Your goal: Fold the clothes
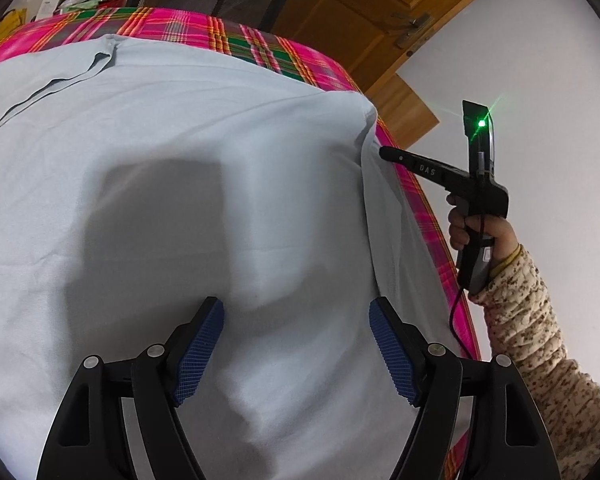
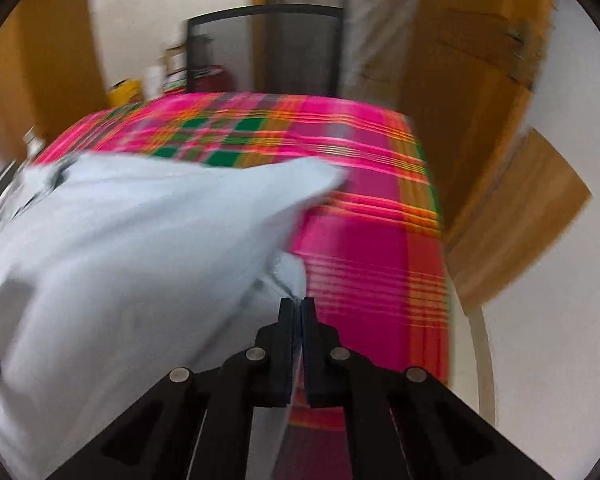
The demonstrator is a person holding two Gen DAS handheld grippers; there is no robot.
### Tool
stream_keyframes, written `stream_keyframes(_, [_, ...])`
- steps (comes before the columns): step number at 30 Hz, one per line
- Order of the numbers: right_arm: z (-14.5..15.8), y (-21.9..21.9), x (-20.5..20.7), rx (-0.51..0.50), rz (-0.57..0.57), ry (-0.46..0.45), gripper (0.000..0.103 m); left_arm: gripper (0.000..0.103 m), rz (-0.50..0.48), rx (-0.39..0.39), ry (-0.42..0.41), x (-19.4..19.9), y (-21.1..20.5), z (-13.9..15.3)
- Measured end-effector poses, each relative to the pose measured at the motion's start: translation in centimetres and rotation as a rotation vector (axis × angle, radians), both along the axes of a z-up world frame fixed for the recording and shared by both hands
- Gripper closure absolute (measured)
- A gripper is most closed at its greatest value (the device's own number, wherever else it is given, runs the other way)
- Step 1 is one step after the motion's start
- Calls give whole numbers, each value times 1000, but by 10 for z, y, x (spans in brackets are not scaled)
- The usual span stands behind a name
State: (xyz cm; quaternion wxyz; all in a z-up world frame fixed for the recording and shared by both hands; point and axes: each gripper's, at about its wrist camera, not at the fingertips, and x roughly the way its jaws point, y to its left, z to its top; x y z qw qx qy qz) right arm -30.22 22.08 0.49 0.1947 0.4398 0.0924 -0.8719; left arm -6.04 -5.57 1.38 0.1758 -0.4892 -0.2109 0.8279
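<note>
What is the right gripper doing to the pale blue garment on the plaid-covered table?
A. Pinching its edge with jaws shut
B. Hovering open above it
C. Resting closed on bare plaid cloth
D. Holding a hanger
A: the right gripper has its jaws shut on the edge of the pale blue garment.

White walls, wooden door [image 1: 364, 12], black mesh chair [image 2: 266, 50] behind.

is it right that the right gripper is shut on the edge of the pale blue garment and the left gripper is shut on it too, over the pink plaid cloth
Not quite. The left gripper is open, its pads apart above the pale blue garment, as the left wrist view shows. The rest stands: the right gripper is shut on the garment's edge, over the pink plaid cloth.
</note>
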Motion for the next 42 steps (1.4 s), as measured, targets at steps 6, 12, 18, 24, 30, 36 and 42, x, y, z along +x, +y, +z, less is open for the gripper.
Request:
stream_keyframes(6, [-2,-1,3,31,-4,16,98,26,1,-2,3,2,0,0])
stream_keyframes(12, [9,17,19,-20,-65,-2,81,26,-1,-17,-26,5,3,2])
stream_keyframes(18, [35,26,80,-25,17,12,81,26,-14,-15,-37,24,1,7])
stream_keyframes(24, [36,35,171,-130,186,-98,79,26,-60,-19,-46,43,11,8])
stream_keyframes(30, [16,54,236,-194,232,-227,78,26,-125,-20,-35,64,29,13])
stream_keyframes(36, [8,67,267,-245,201,-262,77,26,-142,-21,-37,83,33,13])
stream_keyframes(42, [8,62,278,-265,239,-285,75,26,-143,-31,-48,94,33,11])
